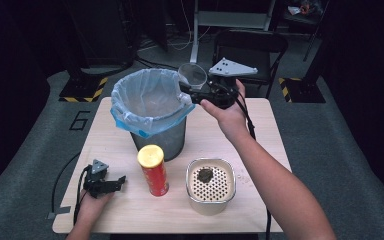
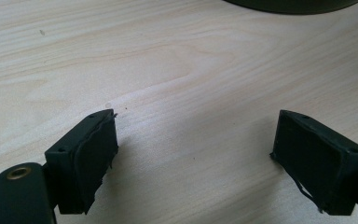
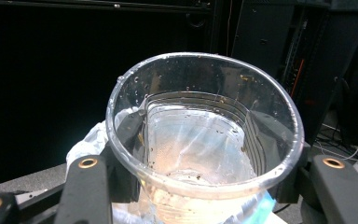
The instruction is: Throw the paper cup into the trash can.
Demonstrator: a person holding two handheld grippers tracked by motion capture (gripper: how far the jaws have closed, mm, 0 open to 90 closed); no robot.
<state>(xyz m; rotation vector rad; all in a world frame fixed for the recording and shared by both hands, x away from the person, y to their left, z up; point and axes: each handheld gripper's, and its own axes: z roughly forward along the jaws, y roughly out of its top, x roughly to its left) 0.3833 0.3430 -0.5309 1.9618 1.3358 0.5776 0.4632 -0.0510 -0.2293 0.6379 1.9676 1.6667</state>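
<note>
Right gripper [image 1: 192, 86] jaws clamped on clear plastic cup [image 1: 193, 75], held at the rim of the lined bin [image 1: 152, 107]. Left gripper [image 1: 111, 183] jaws wide open, empty, resting on surface [image 1: 260, 145] beside chips can [image 1: 153, 170].

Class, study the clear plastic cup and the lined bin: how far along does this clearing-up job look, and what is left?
Done: the clear cup looks emptied, only droplets and specks inside. In hand: the right claw grips it at the rim of the lined bin. Left: probably dropping the cup in, perhaps the red can too. The left claw rests open on the table.
</note>
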